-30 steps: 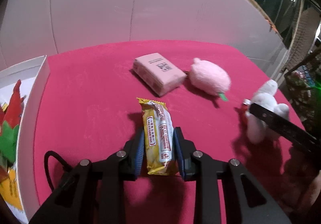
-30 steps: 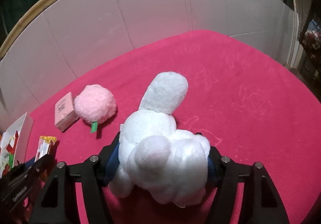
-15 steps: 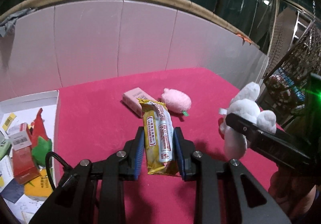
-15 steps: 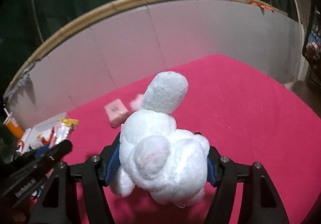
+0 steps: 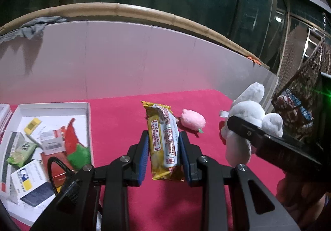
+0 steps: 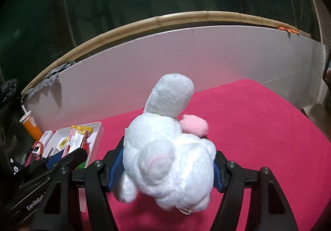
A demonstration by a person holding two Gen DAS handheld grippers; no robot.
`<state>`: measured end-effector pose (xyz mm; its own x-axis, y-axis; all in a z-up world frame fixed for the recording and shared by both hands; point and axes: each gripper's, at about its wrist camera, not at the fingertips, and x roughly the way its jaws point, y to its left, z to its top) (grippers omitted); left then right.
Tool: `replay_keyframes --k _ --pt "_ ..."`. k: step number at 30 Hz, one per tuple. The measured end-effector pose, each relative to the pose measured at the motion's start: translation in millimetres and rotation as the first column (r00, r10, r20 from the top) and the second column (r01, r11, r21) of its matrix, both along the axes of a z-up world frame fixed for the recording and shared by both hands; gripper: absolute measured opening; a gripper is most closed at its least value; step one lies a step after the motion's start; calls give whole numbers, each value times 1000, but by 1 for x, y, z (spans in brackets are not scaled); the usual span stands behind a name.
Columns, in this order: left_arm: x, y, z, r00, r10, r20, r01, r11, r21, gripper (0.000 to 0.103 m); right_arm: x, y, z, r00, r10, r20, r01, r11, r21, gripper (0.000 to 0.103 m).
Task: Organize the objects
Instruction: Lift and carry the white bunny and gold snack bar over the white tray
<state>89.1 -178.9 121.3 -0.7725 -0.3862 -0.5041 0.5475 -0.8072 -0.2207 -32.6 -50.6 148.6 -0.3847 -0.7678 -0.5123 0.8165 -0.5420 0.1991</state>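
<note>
My left gripper (image 5: 164, 148) is shut on a yellow and silver snack bar (image 5: 163, 137), held up above the pink tablecloth (image 5: 124, 123). The right gripper (image 6: 167, 166) is shut on a white plush rabbit (image 6: 167, 158), whose ear sticks up ahead of the jaws. In the left wrist view the rabbit (image 5: 248, 119) and the right gripper's black body (image 5: 269, 144) hang at the right. A pink plush ball (image 5: 193, 121) lies on the cloth beyond the bar; it peeks out behind the rabbit (image 6: 195, 125) in the right wrist view. The left gripper (image 6: 51, 166) with the bar (image 6: 76, 137) shows at the lower left there.
A white open box (image 5: 86, 119) with several packets and cards sits at the left of the table; its far wall (image 6: 97, 125) shows in the right wrist view too. White panels (image 5: 124, 59) wall the table's back. An orange cup with a straw (image 6: 31, 125) stands left of the box. A wire basket (image 5: 300, 94) is at the right.
Both grippers have risen off the cloth with the bar and the rabbit still held. The views now look more level, the box has come into sight at the left, and the pink packet is hidden behind the bar.
</note>
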Motion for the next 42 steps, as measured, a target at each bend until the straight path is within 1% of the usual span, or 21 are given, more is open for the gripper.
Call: replay_keyframes --k 7,13,20,27,31,35,38,42 --pt "34 -14 7 999 41 -30 -41 999 -5 27 32 -20 2 998 62 -20 -62 998 13 72" --pt "58 -31 5 994 91 -52 -90 996 16 27 58 -42 4 992 122 -38 -121 992 33 73" --pt "84 -49 8 988 138 -68 -137 990 24 27 84 -61 6 982 178 -60 -175 983 52 73" --pt "110 -72 10 979 197 -57 -196 980 17 27 107 -83 5 972 229 -56 -225 972 74 73" --pt "124 -90 9 969 244 -35 -244 970 -4 27 121 -100 4 963 263 -51 -258 962 88 73" --pt "138 -106 6 959 284 -18 -284 959 -8 27 134 -119 1 953 298 -49 -292 950 107 73" --pt "150 -120 2 949 314 -6 -314 949 4 27 144 -133 -1 946 322 -44 -315 941 123 73" --pt "167 -142 -5 939 343 1 -343 938 47 28 159 -153 -6 934 355 -44 -345 926 156 73"
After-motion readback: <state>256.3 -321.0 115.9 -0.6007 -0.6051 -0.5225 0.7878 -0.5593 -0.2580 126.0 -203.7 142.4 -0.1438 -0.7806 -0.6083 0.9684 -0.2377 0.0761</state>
